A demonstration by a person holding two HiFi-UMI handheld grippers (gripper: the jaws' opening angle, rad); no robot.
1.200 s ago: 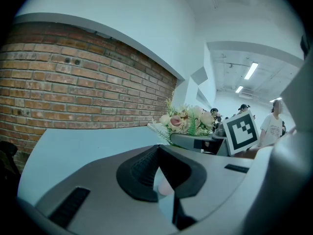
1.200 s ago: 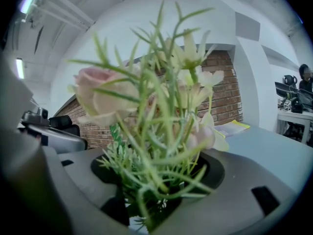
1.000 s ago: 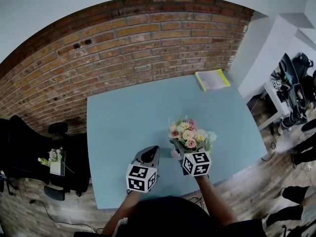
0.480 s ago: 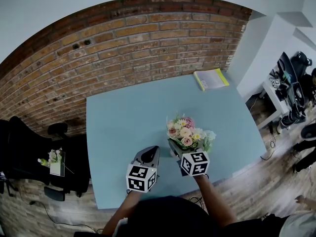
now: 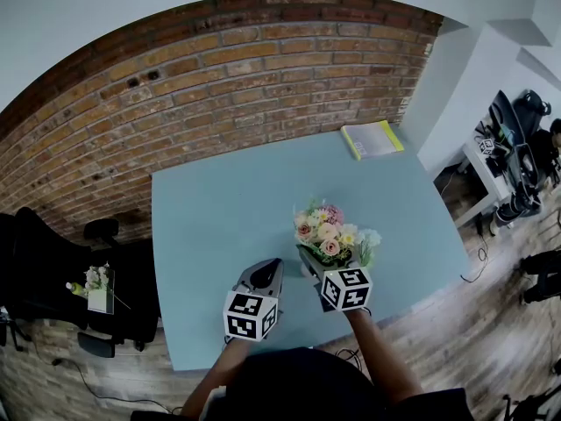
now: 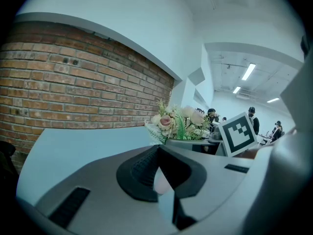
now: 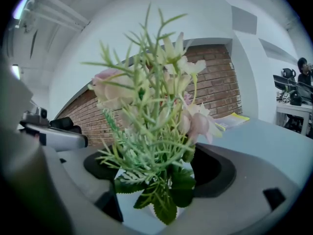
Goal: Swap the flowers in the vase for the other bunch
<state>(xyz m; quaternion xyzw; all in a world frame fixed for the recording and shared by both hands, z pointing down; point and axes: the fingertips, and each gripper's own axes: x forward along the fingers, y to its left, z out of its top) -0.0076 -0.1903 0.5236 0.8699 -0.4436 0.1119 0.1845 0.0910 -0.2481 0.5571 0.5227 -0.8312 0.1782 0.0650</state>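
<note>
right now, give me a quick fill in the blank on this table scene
The flowers stand on a ___ table.
The wall behind the table is made of ___.
The book lies at the table's far ___ corner.
Missing: blue; brick; right

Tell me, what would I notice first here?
A bunch of pink and cream flowers stands near the front of a pale blue table, between the right gripper's jaws, which have just been opening. Behind the table runs a red brick wall.
</note>
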